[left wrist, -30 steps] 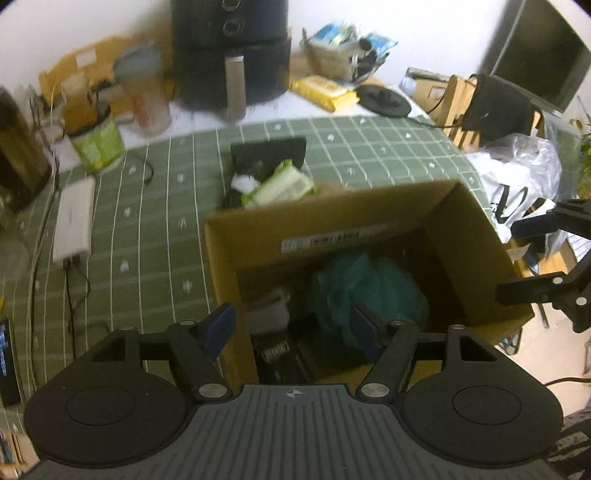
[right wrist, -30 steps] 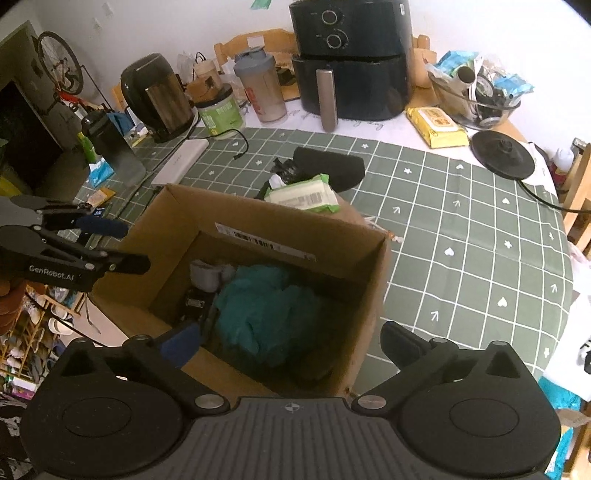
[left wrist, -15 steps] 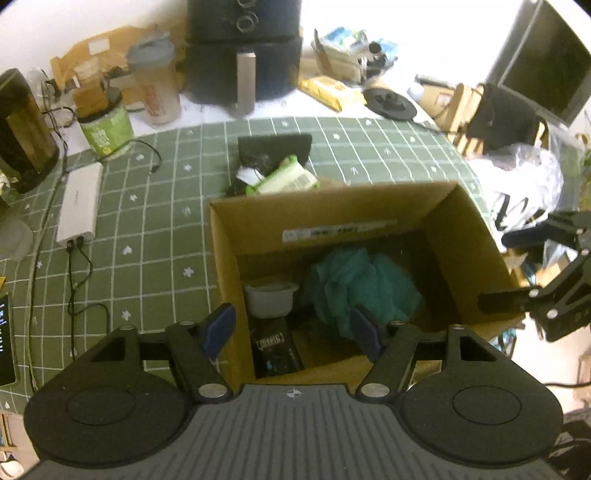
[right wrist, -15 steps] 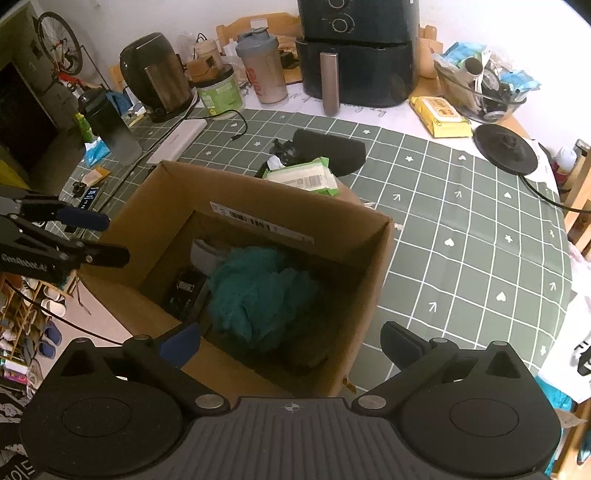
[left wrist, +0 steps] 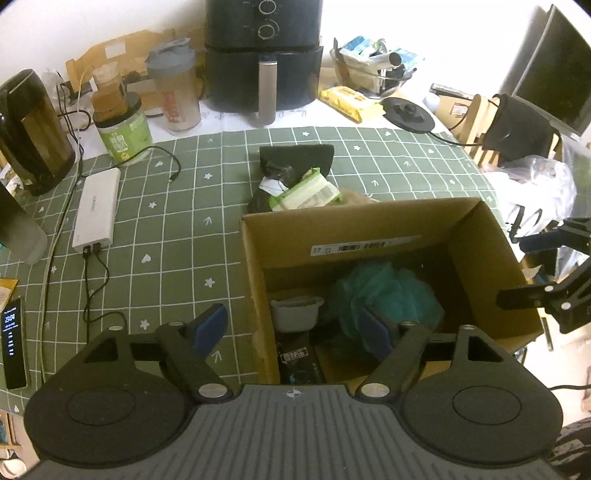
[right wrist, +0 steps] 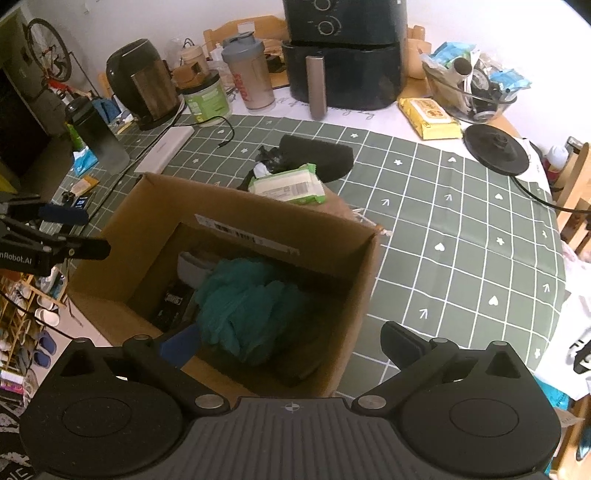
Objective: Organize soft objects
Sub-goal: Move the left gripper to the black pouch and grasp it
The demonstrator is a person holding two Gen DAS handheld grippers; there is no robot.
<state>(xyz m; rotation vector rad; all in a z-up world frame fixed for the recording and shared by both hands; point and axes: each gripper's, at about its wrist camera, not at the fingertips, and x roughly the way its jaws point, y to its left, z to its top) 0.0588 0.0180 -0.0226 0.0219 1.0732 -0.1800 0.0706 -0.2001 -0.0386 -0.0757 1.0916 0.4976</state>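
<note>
Teal mesh pouf (left wrist: pixel 384 291) under my left claw (left wrist: pixel 291 326): light, squashy; pinch its bunched middle. Jaws opening, empty.

White wall (right wrist: pixel 147 22); green checked tablecloth (right wrist: pixel 461 221); wooden chair (right wrist: pixel 576 184); monitor (left wrist: pixel 546 70).

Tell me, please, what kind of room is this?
Most likely a home kitchen or dining area. An air fryer and an electric kettle stand at the back of a table with a green checked tablecloth, and a shaker bottle stands beside them.
</note>
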